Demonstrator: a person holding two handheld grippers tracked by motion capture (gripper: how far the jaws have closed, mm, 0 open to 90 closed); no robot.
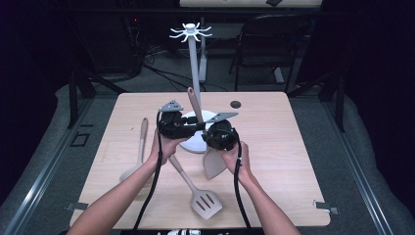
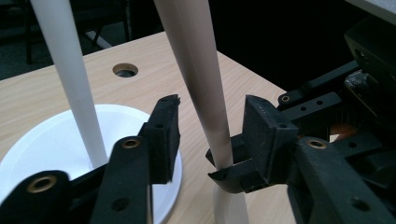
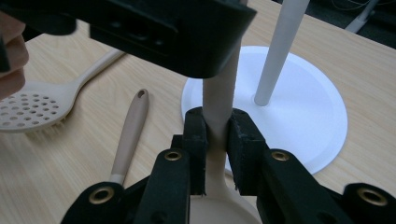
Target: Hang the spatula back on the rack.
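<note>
Over the white stand base (image 1: 195, 143) my right gripper (image 3: 217, 140) pinches the spatula (image 3: 219, 100) upright, my left gripper (image 2: 212, 135) spread around its handle; hanging it on the rack (image 1: 191, 32) remains, slotted turner (image 1: 198, 192) and skimmer (image 1: 138, 152) untouched on the table (image 1: 293, 161).

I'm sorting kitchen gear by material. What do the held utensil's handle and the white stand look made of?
The utensil's handle looks like matte beige silicone or soft plastic: even colour, no grain, no glare. The white stand looks like smooth painted metal or hard plastic, with a faint sheen on its base; the pictures leave open which.
</note>
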